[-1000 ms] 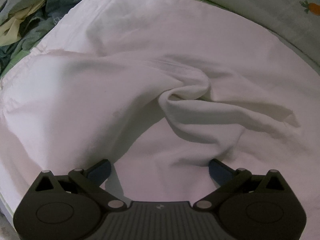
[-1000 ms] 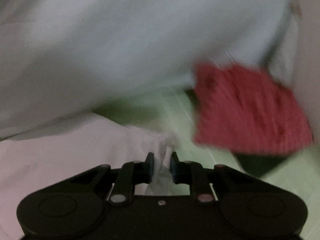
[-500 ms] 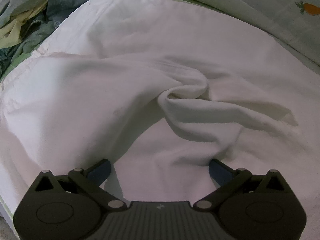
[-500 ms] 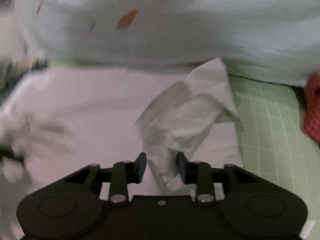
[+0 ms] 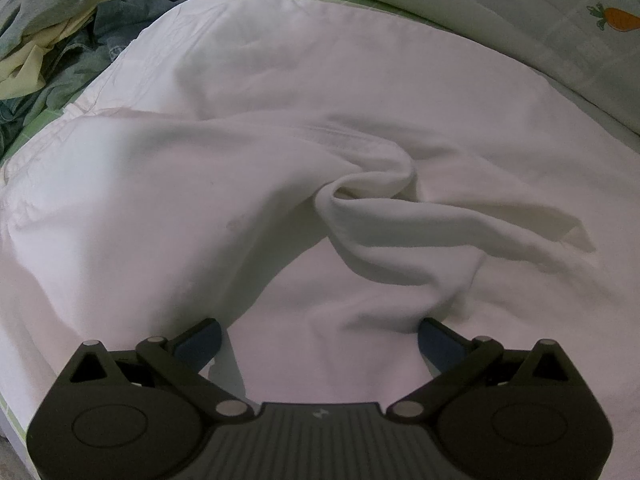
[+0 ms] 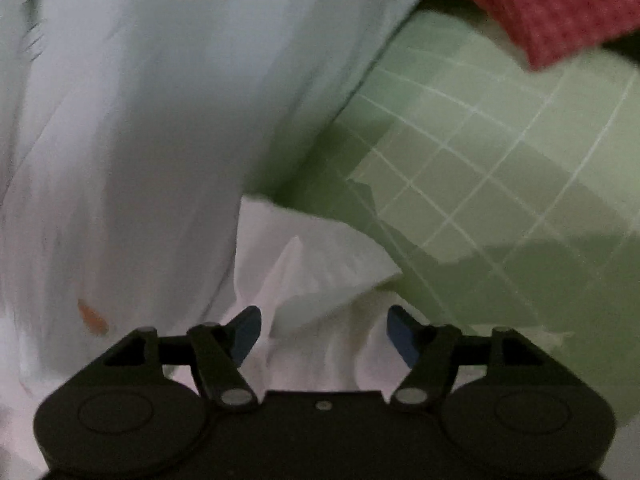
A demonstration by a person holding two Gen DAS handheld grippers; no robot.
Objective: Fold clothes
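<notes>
A white garment (image 5: 248,208) lies spread over the bed and fills the left wrist view, with a twisted raised fold (image 5: 384,200) at its middle. My left gripper (image 5: 320,340) is open wide and rests low on the white cloth, with nothing held. In the right wrist view a crumpled corner of the white garment (image 6: 320,264) lies between and ahead of the fingers. My right gripper (image 6: 324,332) is open, its jaws apart on either side of that corner. The view is blurred.
A heap of grey-blue and yellow clothes (image 5: 60,32) lies at the far left. A pale quilt with a carrot print (image 5: 560,20) borders the far side. The green checked sheet (image 6: 500,160) shows on the right, with a red knitted cloth (image 6: 540,4) at its top.
My right gripper was shut on the white corner; it has opened and let it go, and its view has swung round. The left gripper has stayed open and almost still.
</notes>
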